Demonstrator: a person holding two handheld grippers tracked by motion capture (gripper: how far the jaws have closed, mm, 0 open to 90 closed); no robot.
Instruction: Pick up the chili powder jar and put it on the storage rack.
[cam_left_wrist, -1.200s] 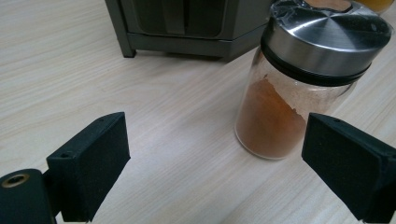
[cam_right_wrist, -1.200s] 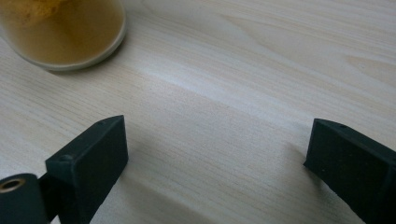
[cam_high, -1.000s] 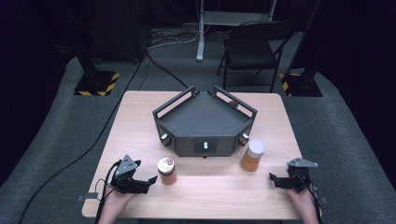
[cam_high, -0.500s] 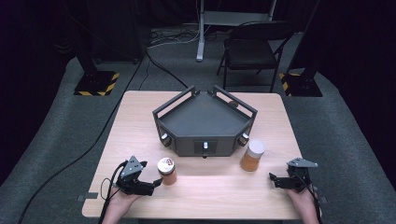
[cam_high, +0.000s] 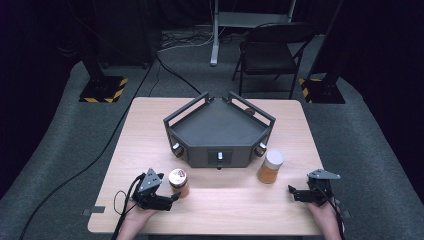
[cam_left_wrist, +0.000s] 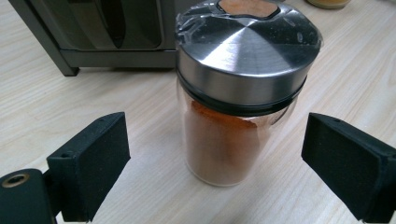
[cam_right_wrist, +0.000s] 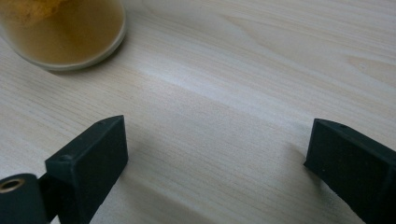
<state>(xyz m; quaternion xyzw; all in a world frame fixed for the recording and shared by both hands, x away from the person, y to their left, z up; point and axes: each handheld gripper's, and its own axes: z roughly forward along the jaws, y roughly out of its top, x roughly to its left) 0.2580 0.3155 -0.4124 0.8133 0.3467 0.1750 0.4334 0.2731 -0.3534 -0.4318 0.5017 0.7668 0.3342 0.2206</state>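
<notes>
A glass spice jar (cam_high: 178, 183) with a steel lid and red-orange powder stands upright on the wooden table (cam_high: 235, 200), left of centre near the front. My left gripper (cam_high: 172, 196) sits right beside it, open. In the left gripper view the spice jar (cam_left_wrist: 233, 107) stands just ahead of the two jaws, which are wide apart and clear of the glass. A second jar (cam_high: 270, 167) with a white lid and yellow powder stands further right. My right gripper (cam_high: 291, 191) rests open near the front right edge, and its view has the yellow jar (cam_right_wrist: 60, 32) off to the upper left.
A dark grey angular tray (cam_high: 175, 120) with raised rails and front knobs sits mid-table behind both jars. A folding chair (cam_high: 270, 50) and stands are on the carpet beyond the table. Bare wood lies between the two grippers.
My left gripper has slid right toward the red spice jar and now has its jaws at the jar's side. The right gripper and both jars have stayed put.
</notes>
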